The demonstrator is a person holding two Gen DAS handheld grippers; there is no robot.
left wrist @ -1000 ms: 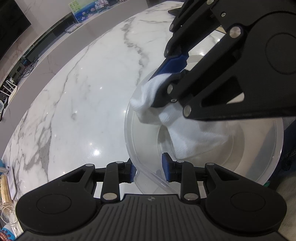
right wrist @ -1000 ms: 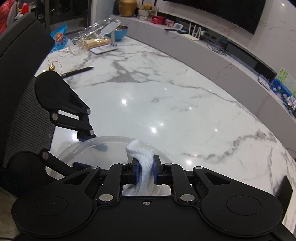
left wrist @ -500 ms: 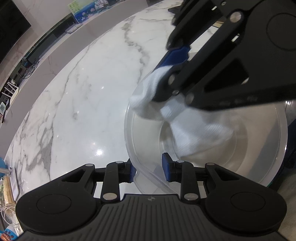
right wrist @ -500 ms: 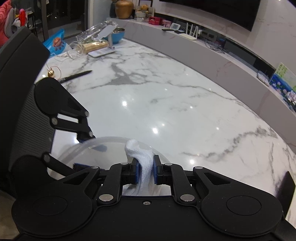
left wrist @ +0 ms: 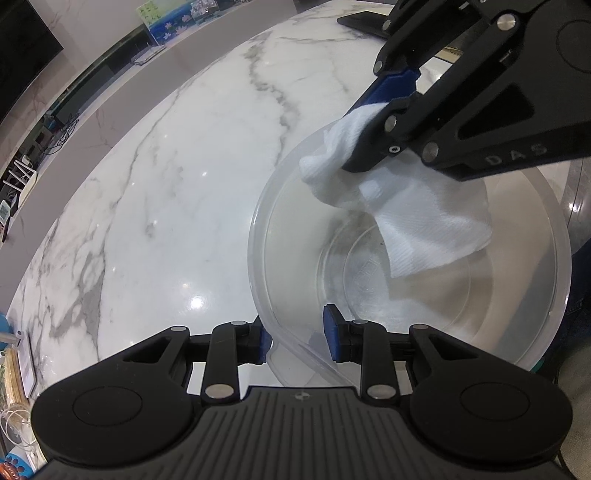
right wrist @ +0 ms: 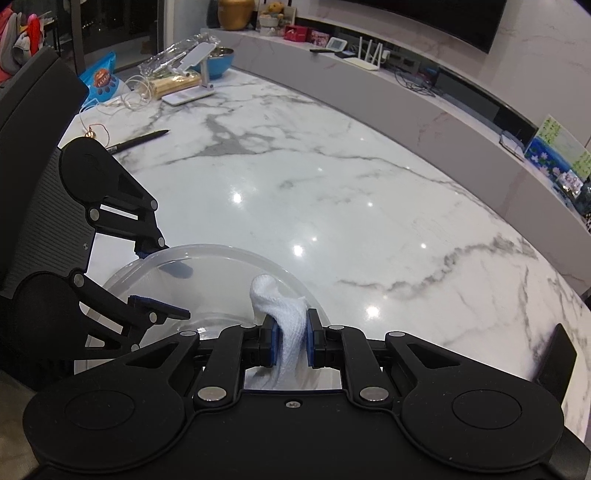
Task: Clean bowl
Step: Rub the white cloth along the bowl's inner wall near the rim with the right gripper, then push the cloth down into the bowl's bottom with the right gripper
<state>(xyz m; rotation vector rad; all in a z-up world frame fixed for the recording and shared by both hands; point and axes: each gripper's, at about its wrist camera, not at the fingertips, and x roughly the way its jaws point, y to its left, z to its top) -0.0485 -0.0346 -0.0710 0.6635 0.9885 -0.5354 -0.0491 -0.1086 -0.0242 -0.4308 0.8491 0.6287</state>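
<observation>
A clear plastic bowl (left wrist: 291, 258) is tilted at the near edge of the white marble table (left wrist: 166, 203). My left gripper (left wrist: 297, 338) is shut on the bowl's near rim, one pad outside the wall and one inside. A white cloth (left wrist: 424, 218) hangs into the bowl from my right gripper (left wrist: 373, 122), which is shut on it and sits over the far rim. In the right wrist view the cloth (right wrist: 280, 306) is pinched in the right gripper (right wrist: 291, 341), with the bowl (right wrist: 207, 258) just beyond. The left gripper (right wrist: 155, 278) clamps the rim at the left.
At the table's far left lie a black pen (right wrist: 138, 139), a white phone stand (right wrist: 192, 79), a blue bowl (right wrist: 221, 61) and a blue snack bag (right wrist: 101, 83). A grey ledge (right wrist: 406, 96) runs along the table's far side. A dark flat item (left wrist: 365, 20) lies beyond the bowl.
The right gripper has shifted up and to the right in the left wrist view, drawing the cloth up the bowl's inner wall. The left gripper and the bowl have stayed put.
</observation>
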